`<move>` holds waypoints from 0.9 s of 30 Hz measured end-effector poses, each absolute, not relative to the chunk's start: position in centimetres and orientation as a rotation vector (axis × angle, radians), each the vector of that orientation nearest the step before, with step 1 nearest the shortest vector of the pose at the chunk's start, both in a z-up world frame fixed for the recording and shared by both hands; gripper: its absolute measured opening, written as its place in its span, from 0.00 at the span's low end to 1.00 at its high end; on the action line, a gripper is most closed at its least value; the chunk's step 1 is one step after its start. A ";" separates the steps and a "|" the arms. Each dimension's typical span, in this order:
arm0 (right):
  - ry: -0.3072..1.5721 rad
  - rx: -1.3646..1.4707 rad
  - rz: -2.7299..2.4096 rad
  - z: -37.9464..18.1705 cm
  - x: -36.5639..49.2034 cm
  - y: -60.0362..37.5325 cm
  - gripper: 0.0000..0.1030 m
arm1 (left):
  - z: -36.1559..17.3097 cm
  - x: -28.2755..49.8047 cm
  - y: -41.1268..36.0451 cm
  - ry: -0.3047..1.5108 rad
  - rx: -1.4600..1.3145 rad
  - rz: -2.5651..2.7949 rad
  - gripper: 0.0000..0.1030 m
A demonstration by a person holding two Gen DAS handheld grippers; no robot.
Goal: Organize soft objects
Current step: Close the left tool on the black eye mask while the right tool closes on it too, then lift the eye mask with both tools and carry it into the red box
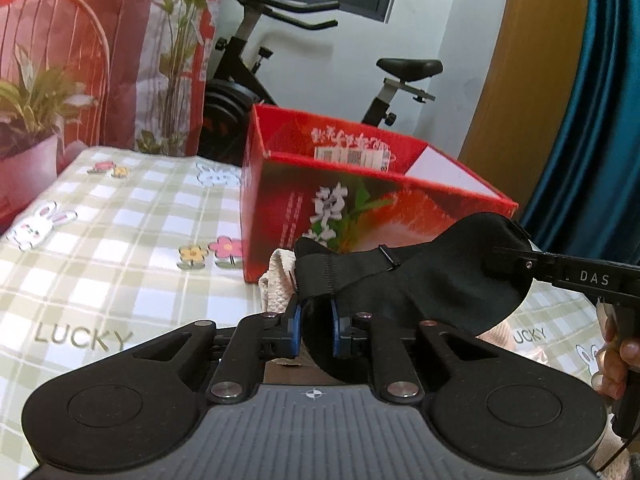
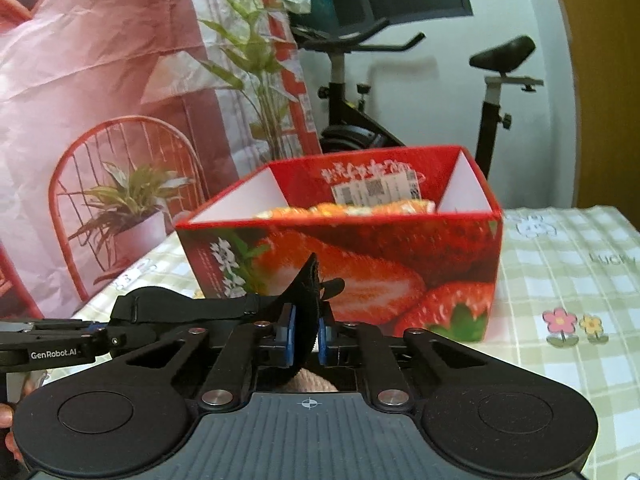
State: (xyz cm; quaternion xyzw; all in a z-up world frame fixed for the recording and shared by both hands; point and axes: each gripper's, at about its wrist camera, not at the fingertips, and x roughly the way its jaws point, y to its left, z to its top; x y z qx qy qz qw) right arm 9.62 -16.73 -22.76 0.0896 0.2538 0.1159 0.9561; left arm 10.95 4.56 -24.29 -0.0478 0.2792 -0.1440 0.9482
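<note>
A black sleep mask (image 1: 432, 280) with an elastic strap is held between both grippers, in front of the red strawberry box (image 1: 360, 208). My left gripper (image 1: 316, 330) is shut on the mask's left end. My right gripper (image 2: 307, 334) is shut on the other end of the mask (image 2: 306, 312); its arm enters the left wrist view from the right (image 1: 576, 276). A cream knitted item (image 1: 278, 284) lies on the table under the mask. The box (image 2: 360, 272) is open at the top and holds an orange and white soft item (image 2: 344, 210).
The table has a green checked cloth (image 1: 120, 240) with rabbit and flower prints. A red printed backdrop (image 1: 80, 60) hangs at the left. An exercise bike (image 1: 280, 80) stands behind the table. A blue curtain (image 1: 592, 120) hangs at the right.
</note>
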 end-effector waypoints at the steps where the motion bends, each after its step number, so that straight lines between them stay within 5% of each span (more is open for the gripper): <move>1: 0.505 0.175 0.240 -22.4 9.6 -16.6 0.09 | -24.0 10.9 4.6 0.563 -0.100 -0.292 0.15; 6: 0.483 0.133 0.269 -21.0 10.0 -15.8 0.08 | -24.4 11.2 4.9 0.606 -0.121 -0.280 0.30; 27: 0.614 0.229 0.229 -27.1 9.2 -17.2 0.07 | -28.1 12.8 6.6 0.715 -0.259 -0.304 0.36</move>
